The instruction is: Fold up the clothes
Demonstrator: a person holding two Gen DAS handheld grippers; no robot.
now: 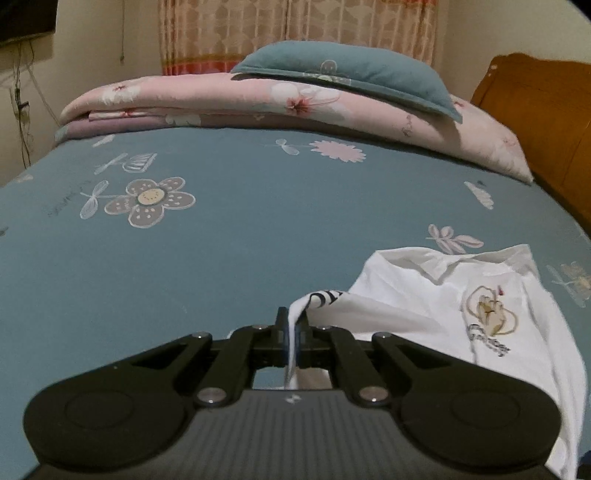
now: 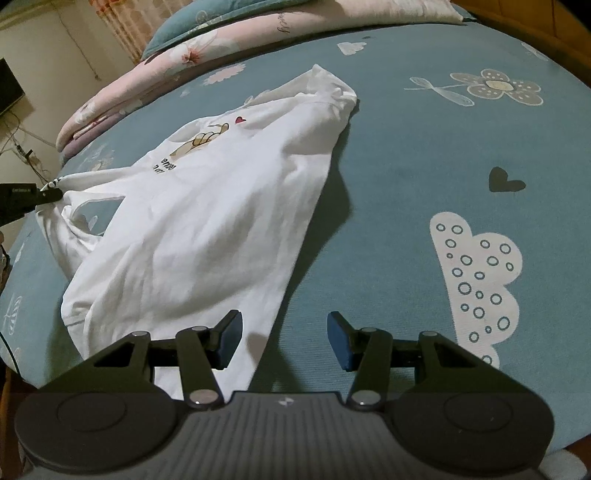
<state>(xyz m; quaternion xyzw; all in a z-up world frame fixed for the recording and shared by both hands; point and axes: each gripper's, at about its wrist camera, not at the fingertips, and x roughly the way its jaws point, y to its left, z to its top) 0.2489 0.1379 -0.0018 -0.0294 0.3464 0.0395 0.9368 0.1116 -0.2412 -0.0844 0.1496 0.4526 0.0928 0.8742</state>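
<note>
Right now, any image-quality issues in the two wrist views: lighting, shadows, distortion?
Left wrist view: dim warm light, strong fisheye curving the bed, distant quilt soft, left gripper sharp. Right wrist view: the white T-shirt is nearly blown out, casting a dark shadow to its right; black corners; right gripper sharp.

cream wall (image 1: pixel 103 33), patterned curtain (image 1: pixel 295 26), wooden headboard (image 1: pixel 546 122)

White printed t-shirt (image 2: pixel 207 221) lies rumpled on blue floral bed (image 2: pixel 406 184), one edge lifted, pinched at left.
</note>
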